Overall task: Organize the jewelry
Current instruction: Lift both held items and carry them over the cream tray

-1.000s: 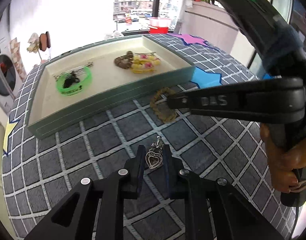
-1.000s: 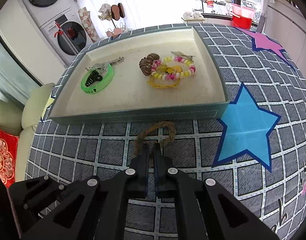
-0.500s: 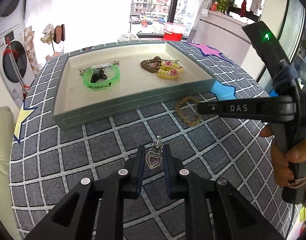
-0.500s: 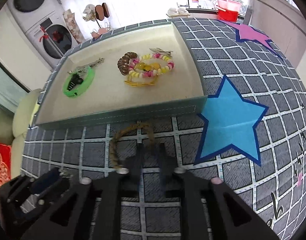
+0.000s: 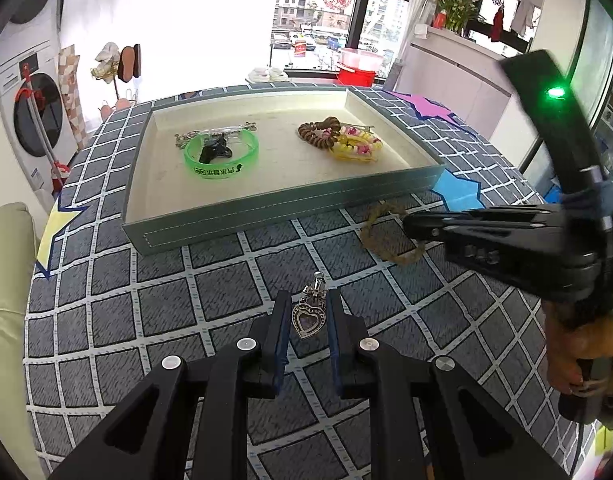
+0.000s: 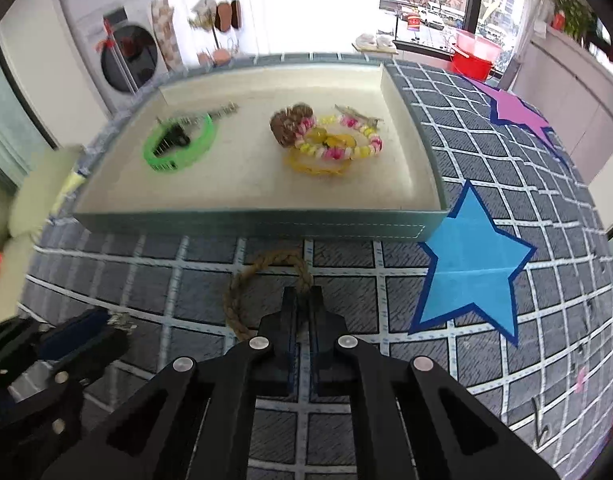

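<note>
My left gripper is shut on a silver heart pendant and holds it above the checked tablecloth, in front of the tray. My right gripper is closed on the braided rope bracelet, which lies on the cloth just in front of the grey-green tray. The bracelet and right gripper also show in the left wrist view. The tray holds a green bangle, a brown coil and a beaded bracelet.
A blue paper star lies on the cloth right of the tray, a purple star further back. A yellow star lies at the left table edge. Washing machines stand behind.
My right gripper opened briefly, shifted onto the rope bracelet's right side and closed on it. My left gripper drew back and up with the pendant, so the tray looks farther away.
</note>
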`<state>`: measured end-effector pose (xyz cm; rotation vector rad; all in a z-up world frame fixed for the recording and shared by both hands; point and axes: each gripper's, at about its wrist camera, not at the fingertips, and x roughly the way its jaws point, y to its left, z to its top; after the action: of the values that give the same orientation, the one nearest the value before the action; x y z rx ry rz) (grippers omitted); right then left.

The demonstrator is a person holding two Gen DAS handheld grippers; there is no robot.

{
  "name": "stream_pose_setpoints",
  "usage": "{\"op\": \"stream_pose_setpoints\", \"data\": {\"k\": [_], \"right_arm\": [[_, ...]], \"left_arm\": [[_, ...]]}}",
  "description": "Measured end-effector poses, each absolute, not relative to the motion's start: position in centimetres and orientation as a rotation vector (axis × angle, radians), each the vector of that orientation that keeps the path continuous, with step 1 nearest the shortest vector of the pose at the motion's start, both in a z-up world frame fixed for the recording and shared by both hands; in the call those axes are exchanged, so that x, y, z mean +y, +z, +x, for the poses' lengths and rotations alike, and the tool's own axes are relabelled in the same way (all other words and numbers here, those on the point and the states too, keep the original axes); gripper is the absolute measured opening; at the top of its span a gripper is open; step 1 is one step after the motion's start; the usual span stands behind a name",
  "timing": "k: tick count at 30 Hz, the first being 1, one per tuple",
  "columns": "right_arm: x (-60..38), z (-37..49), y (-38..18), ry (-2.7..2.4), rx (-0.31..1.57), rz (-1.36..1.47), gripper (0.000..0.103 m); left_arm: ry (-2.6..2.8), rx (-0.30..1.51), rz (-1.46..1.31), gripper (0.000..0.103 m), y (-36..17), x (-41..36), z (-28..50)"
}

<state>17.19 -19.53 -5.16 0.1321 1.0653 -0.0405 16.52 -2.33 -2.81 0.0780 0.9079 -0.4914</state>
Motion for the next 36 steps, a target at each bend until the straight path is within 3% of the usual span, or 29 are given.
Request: {"op": "stream_pose_setpoints", "data": {"k": [19, 36], "right_arm": [[-20.8, 15.2, 0.6, 0.009, 0.950, 0.243, 0.006], [-21.2, 21.6, 1.2, 0.050, 0.947, 0.309, 0.006]], "left_arm": [[-0.461, 0.857, 0.031, 0.032, 0.0, -0.3, 17.6], [-0.427, 0.830, 0.017, 0.032, 2.4, 0.8, 24.5]]}}
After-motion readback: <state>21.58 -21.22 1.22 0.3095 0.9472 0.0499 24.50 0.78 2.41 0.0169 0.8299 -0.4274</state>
